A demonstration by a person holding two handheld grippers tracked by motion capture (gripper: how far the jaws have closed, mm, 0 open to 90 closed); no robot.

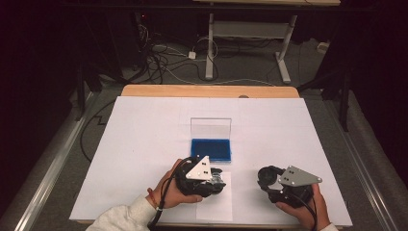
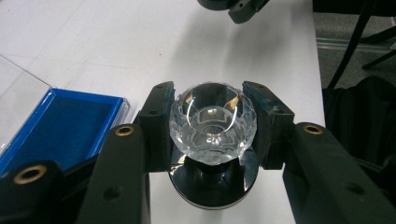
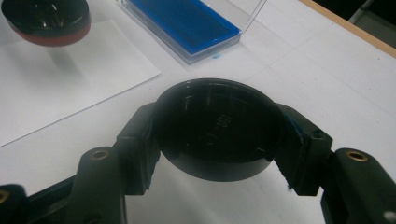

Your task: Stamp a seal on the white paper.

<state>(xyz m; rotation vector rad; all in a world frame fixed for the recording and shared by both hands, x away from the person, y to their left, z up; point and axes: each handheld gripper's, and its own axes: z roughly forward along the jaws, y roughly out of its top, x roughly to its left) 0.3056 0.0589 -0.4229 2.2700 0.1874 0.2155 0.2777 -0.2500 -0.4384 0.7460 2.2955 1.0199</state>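
We are holding a faceted crystal knob in the left gripper, its two jaws clamped on the knob's sides. The knob is sitting on a round black base with a mirror-like top. In the high view the left gripper is hovering low over a loose sheet of paper, just in front of the blue-lined case.

The right gripper is gripping a round black lid, jaws pressed against its rim on both sides. In the high view the right gripper is resting apart from the left, near the front edge of the white table.

Step in hand, as we are reading it: the lid is off, the knob on its base is exposed, and we are carrying it toward the open case. The case's clear cover is standing upright behind the blue tray, so the tray is free to receive something.

The next move is calling for a steady, level carry over the tray's near rim, then a gentle lowering before the jaws part; glass facets are offering little friction, so a slip is the risk.

The knob is looking clear and colourless, cut in many small facets round a smooth domed crown, catching bright reflections. We are not able to tell whether knob and base are joined.
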